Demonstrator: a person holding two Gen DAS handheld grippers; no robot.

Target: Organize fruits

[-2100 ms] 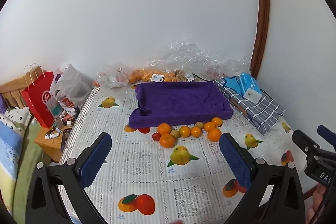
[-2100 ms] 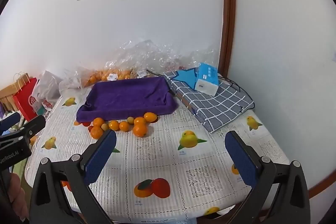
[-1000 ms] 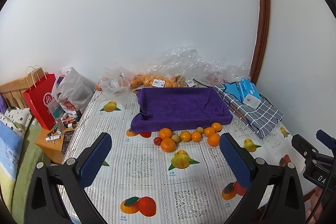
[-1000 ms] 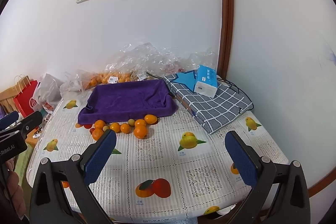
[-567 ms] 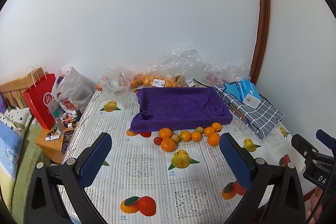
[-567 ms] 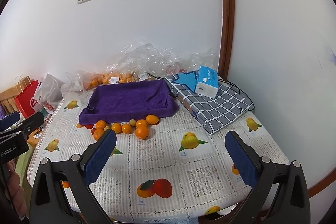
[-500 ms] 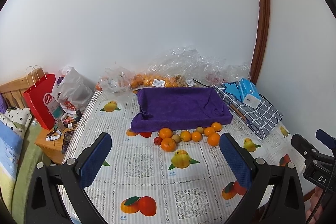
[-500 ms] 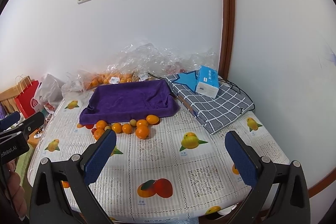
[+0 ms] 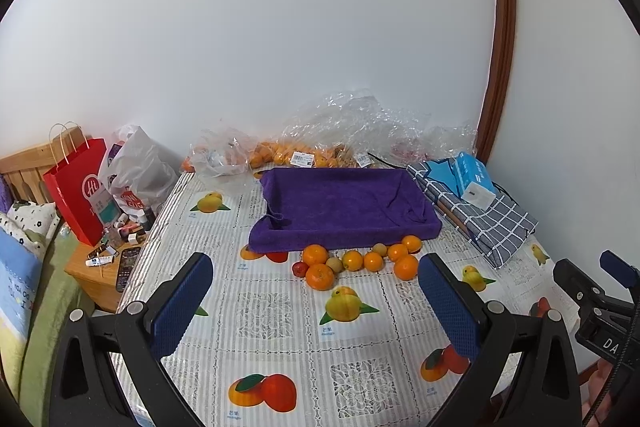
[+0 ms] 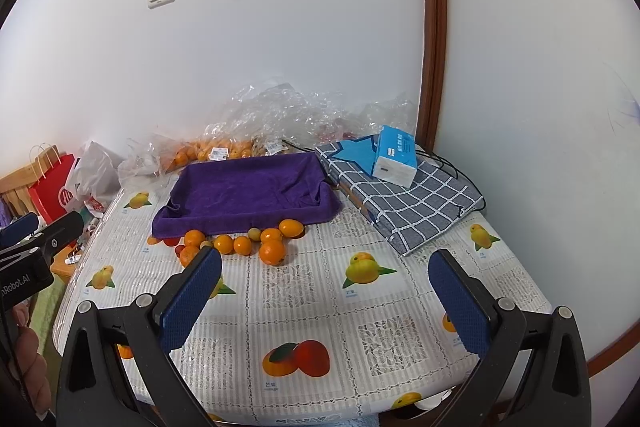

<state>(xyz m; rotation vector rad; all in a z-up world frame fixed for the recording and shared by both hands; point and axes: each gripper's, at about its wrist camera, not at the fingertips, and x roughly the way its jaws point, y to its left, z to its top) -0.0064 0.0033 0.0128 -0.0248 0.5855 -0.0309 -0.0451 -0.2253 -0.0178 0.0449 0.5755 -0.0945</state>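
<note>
while both tools hang above the near edge of the tabletop (image 9: 280,331), nothing is gripped: the left gripper (image 9: 316,301) has its jaws spread wide, blue pads framing the lower part of its view, and the right gripper (image 10: 326,297) shows the same wide gap with only cloth between the pads. at the centre of the left view sits the cluster of fruits (image 9: 356,261), a loose row of oranges with a couple of small greenish-brown ones and a little red one at its left end, lying on the fruit-print cover just in front of the purple towel-lined tray (image 9: 340,207). the tray holds nothing visible. behind it, against the wall, crinkled clear plastic bags (image 9: 320,147) hold more oranges. right of the tray a grey checked cloth bundle (image 10: 408,203) carries a blue tissue pack (image 10: 394,155). at the left edge of the left view, a red paper bag (image 9: 78,187) stands by a low wooden stand.
</note>
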